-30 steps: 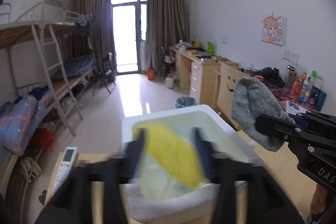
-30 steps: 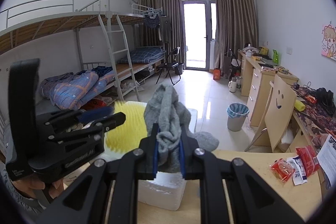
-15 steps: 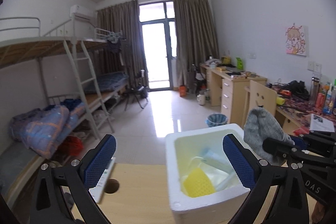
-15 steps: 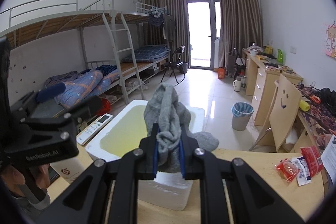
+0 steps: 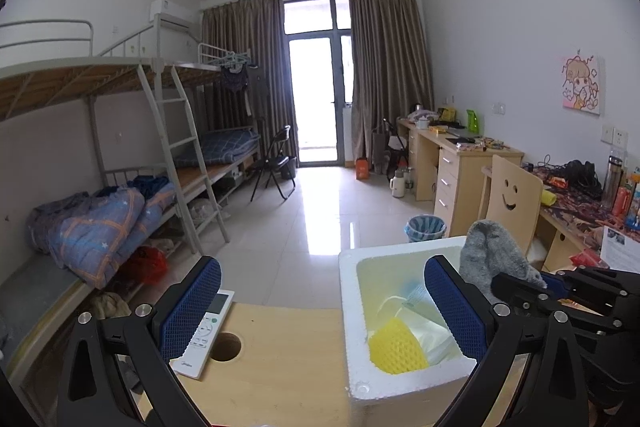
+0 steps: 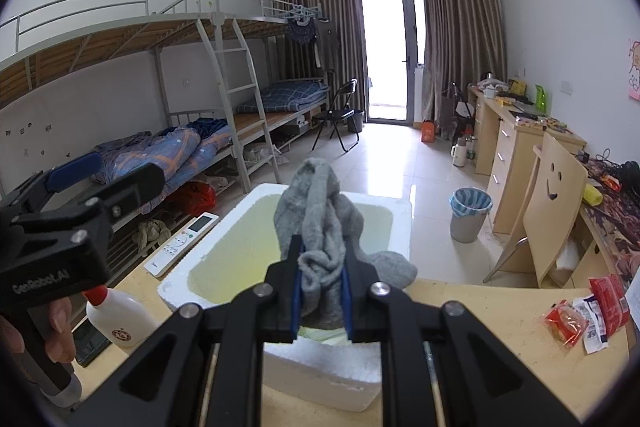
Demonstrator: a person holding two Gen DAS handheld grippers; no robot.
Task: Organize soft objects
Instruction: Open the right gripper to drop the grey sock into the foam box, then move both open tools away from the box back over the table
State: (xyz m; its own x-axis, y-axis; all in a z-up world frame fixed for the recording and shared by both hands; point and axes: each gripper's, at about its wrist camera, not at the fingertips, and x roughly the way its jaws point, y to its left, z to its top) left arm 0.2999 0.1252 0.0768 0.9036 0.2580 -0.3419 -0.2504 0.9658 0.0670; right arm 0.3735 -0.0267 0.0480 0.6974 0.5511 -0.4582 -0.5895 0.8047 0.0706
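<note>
A dormitory desk, seen from two handheld claws: in the left wrist view the left gripper stands with its blue-padded jaws wide apart, having just been opening, and nothing sits between them but the wooden desk and the near-left corner of a white foam box at lower right of the frame. Inside the box, low in its near corner, lies a yellow sponge against a crumpled clear plastic bag. A white remote control lies at the desk's far edge, lower left of centre, partly hidden behind the left pad, beside a round hole in the desktop.

In the right wrist view the right gripper is clamped on a grey sock, lower centre of the frame; the cloth rises bunched above the pads and one end droops to the right, the whole held over the near part of the open box. At the left edge a hand grips the handle of the other claw, and a white bottle with a red cap stands on the desk just beside it. Red snack packets lie at lower right
</note>
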